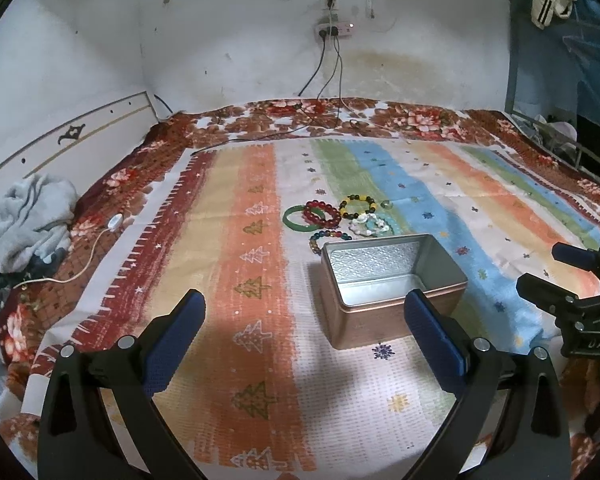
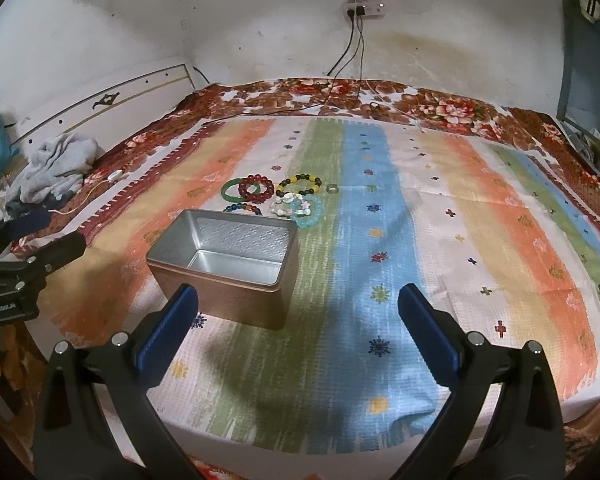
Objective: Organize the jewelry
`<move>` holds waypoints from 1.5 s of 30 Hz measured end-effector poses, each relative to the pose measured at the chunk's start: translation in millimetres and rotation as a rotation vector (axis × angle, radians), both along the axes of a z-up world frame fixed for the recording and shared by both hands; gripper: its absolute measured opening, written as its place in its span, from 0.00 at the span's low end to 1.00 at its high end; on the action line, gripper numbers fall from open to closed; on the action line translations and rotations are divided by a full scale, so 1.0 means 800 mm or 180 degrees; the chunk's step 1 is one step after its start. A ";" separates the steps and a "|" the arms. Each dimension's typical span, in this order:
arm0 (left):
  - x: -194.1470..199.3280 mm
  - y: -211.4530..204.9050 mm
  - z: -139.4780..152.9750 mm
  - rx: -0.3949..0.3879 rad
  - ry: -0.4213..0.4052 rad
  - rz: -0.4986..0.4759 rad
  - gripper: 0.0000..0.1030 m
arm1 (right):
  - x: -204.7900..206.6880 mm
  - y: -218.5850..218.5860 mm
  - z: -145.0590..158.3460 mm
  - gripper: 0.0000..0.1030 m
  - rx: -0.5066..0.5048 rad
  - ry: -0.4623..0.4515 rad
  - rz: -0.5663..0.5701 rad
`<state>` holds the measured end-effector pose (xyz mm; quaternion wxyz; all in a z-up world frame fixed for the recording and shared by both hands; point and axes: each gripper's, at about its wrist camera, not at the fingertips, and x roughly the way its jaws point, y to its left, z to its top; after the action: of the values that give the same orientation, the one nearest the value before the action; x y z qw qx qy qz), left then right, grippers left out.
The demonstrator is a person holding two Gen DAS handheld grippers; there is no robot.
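Note:
An open empty metal tin [image 1: 392, 284] stands on the striped cloth; it also shows in the right wrist view [image 2: 224, 268]. Behind it lie a green bangle [image 1: 296, 218], a red bead bracelet [image 1: 322, 214], a yellow and black bead bracelet [image 1: 358, 205], a white and pale blue bracelet [image 1: 370, 227], a multicoloured bead bracelet [image 1: 332, 237] and a small ring [image 1: 387, 203]. The same pieces show in the right wrist view around the red bracelet [image 2: 256, 189]. My left gripper [image 1: 304, 312] is open and empty in front of the tin. My right gripper [image 2: 298, 304] is open and empty to the tin's right.
The striped cloth [image 1: 220, 280] lies on a floral bed cover [image 1: 380, 114]. A grey garment [image 1: 28, 220] and a white cable [image 1: 84, 260] lie at the left. Black cables [image 1: 328, 92] hang from a wall socket. A metal frame [image 1: 572, 152] stands at the right.

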<state>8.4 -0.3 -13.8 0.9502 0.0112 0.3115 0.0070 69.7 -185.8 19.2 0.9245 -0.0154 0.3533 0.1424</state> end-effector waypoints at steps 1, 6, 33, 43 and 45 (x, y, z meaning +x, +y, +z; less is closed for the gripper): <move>0.001 0.000 0.000 -0.0002 0.0010 0.0004 0.95 | 0.001 0.000 0.000 0.95 0.0009 0.0008 0.0002; 0.010 0.001 0.001 0.0024 0.0061 0.0010 0.95 | 0.008 -0.002 0.003 0.95 0.0098 0.0015 0.0043; 0.160 0.021 0.002 0.0129 0.0426 0.0091 0.95 | 0.143 0.002 -0.001 0.95 -0.0078 0.0079 -0.0031; 0.190 0.019 -0.001 0.0164 0.0427 0.0110 0.95 | 0.188 0.002 -0.011 0.95 -0.0070 0.0165 -0.0068; 0.198 0.018 -0.002 0.0181 0.0444 0.0109 0.95 | 0.195 0.004 -0.013 0.95 -0.0082 0.0181 -0.0061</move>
<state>166.8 13.8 -15.5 0.9252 0.0332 0.3767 0.0313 225.8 -182.4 8.8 0.9151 -0.0199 0.3814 0.1293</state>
